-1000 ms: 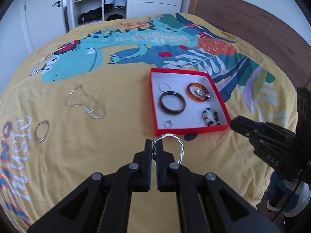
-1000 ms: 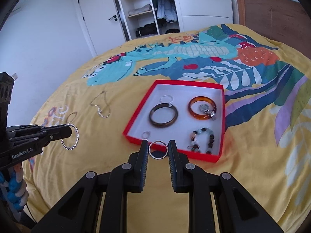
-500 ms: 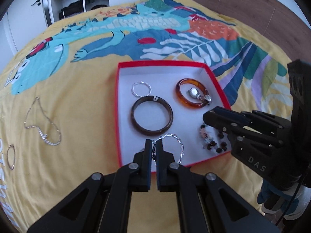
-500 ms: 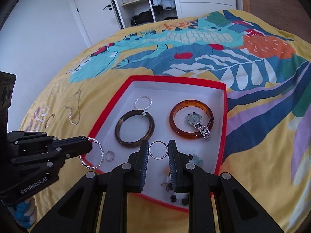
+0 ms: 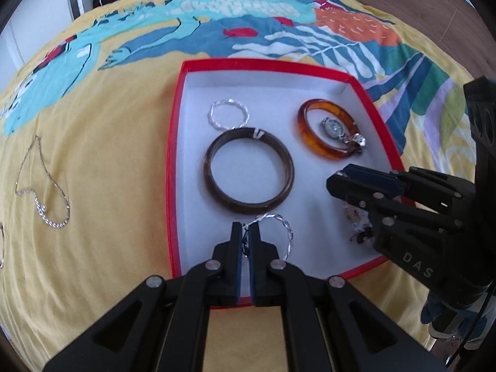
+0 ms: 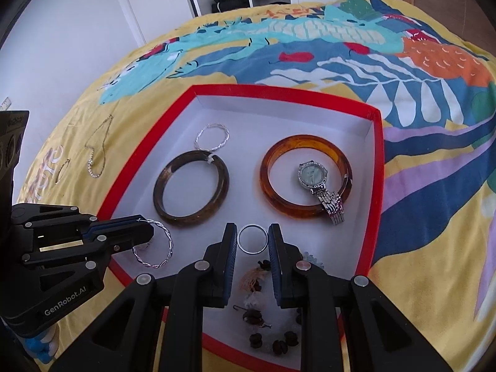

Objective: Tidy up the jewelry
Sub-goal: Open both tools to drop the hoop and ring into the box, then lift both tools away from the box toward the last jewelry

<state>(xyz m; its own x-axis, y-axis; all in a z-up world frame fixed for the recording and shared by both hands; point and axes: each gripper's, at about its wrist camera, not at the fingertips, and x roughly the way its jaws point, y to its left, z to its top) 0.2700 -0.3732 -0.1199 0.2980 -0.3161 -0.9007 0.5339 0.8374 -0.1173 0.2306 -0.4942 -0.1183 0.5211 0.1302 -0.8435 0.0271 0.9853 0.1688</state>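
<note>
A twisted silver wire bangle [image 5: 280,232] hangs pinched in the closed left gripper [image 5: 246,232] over the near left corner of the shallow red-rimmed, white-lined cardboard box [image 6: 376,167]. The right gripper [image 6: 251,238] clamps a plain thin silver ring [image 6: 252,238] flat between its blue pads above the box floor. Inside lie a glossy dark brown bangle [image 6: 190,187], a translucent amber bangle [image 6: 305,179] with a metal-link wristwatch [image 6: 321,189] draped across it, a smaller twisted silver hoop [image 6: 212,138] and a beaded bracelet [image 6: 263,319]. A fine silver chain [image 5: 40,186] rests on the yellow printed bedspread [image 5: 93,155].

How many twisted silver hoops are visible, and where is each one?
2. One twisted silver hoop lies in the red box, at the dark brown bangle. The other hoop is pinched in the left claw. Others may be hidden.
</note>
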